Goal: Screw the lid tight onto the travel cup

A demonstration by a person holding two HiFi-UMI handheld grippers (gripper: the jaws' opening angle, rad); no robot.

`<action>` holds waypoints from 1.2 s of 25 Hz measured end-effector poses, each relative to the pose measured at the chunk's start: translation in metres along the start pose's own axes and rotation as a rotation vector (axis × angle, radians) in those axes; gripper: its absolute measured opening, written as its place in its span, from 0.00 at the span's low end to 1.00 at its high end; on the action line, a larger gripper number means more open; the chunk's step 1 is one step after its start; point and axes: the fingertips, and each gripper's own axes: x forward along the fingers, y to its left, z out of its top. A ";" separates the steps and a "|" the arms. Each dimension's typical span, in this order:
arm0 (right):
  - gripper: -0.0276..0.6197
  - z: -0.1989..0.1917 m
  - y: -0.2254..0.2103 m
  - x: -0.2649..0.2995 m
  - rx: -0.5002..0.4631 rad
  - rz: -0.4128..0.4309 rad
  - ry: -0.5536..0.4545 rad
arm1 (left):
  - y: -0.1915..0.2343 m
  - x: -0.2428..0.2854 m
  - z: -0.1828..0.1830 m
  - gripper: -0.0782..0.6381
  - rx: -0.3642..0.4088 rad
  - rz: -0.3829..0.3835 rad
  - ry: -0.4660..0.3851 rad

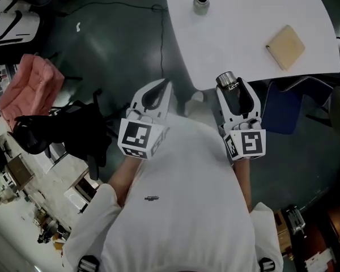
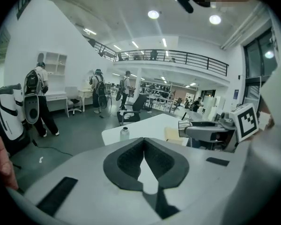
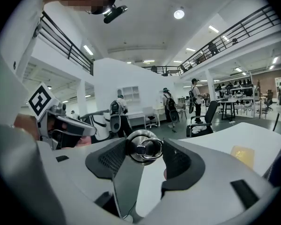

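the travel cup (image 1: 201, 4) stands upright on the white table (image 1: 243, 44), near the far edge, alone and well apart from both hands. it is a small steel cup and its mouth looks dark from above; i cannot tell if something is inside. also on the table, more to the right, lies a flat yellowish square pad (image 1: 285, 47), not touching the cup.

the right tongs (image 3: 145, 150) stand wide and are closed on the lid (image 1: 226, 80), a round steel piece with a small ring on its top face. the lid sits between the two dark pads at the tips, and in the head view it is just at the near edge of the table.

the left tongs (image 2: 144, 149) are fully closed, pad against pad, with nothing between them. they are over the dark floor (image 1: 119, 50), beside the table and not above it.
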 end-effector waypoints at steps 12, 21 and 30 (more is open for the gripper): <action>0.41 0.013 0.035 0.068 0.026 0.041 -0.037 | 0.074 -0.005 0.023 0.11 -0.037 0.072 -0.046; 0.41 0.035 0.008 0.207 0.014 -0.128 0.034 | 0.187 0.116 0.084 0.11 -0.016 -0.136 -0.016; 0.41 0.075 -0.002 0.283 -0.014 -0.239 0.052 | 0.250 0.164 0.143 0.11 0.035 -0.273 -0.043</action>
